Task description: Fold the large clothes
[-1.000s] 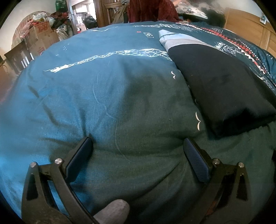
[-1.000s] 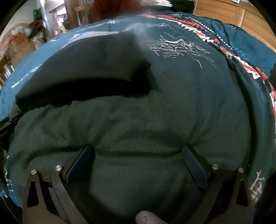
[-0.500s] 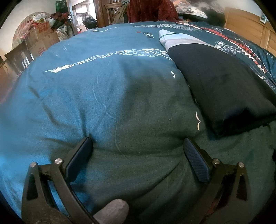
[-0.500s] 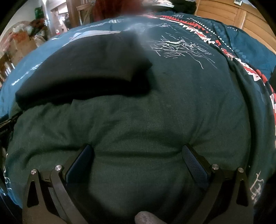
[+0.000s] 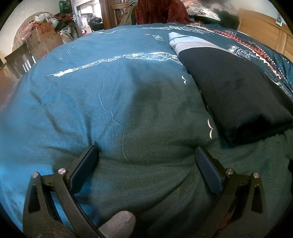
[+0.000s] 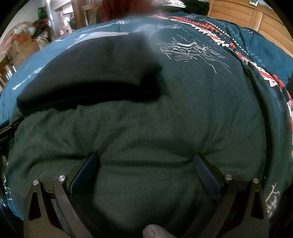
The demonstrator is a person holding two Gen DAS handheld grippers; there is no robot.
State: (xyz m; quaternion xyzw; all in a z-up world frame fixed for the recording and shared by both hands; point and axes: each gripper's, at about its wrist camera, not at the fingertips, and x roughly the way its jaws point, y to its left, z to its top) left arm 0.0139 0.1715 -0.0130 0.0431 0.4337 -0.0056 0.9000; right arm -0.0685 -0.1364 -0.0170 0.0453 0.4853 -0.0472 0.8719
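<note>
A folded black garment [image 5: 234,95] lies on the teal quilt [image 5: 91,95], with a pale blue folded piece [image 5: 185,43] showing under its far end. In the right wrist view the same black garment [image 6: 87,73] lies at the upper left. My left gripper [image 5: 146,159] stands open, its fingertips pressed into the quilt to the left of the garment's near corner. My right gripper [image 6: 146,163] is open too, pressing into the dark quilt [image 6: 183,109] in front of the garment. Nothing is between either pair of fingers.
Cardboard boxes [image 5: 45,42] and bags pile up beyond the bed's far left, by a doorway. A dark red cloth [image 5: 161,11] hangs past the far edge. Wooden panels [image 6: 247,14] run along the right. The other gripper's body [image 6: 7,131] shows at the left edge.
</note>
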